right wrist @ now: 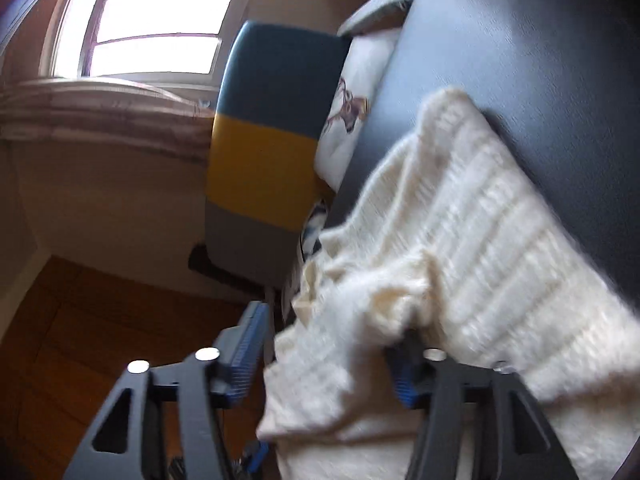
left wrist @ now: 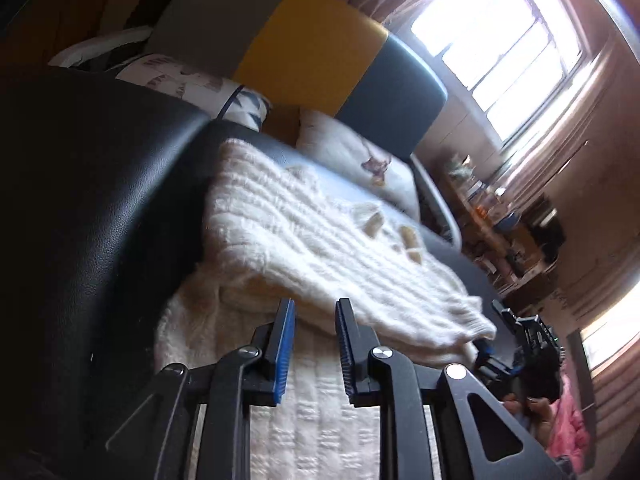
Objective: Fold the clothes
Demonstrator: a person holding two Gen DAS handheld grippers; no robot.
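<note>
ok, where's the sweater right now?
The sweater lies on the black surface, just ahead of the open left gripper. In the right wrist view, part of it sits between the open right gripper's fingers.

Right gripper (right wrist: 320, 344) gapes wide, cream knit sweater (right wrist: 460, 248) bunched between its fingers, dark surface (right wrist: 540, 48) ahead.

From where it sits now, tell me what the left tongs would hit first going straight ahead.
Probably the folded edge of the white sweater, just beyond the open left tongs; depth is unclear.
</note>
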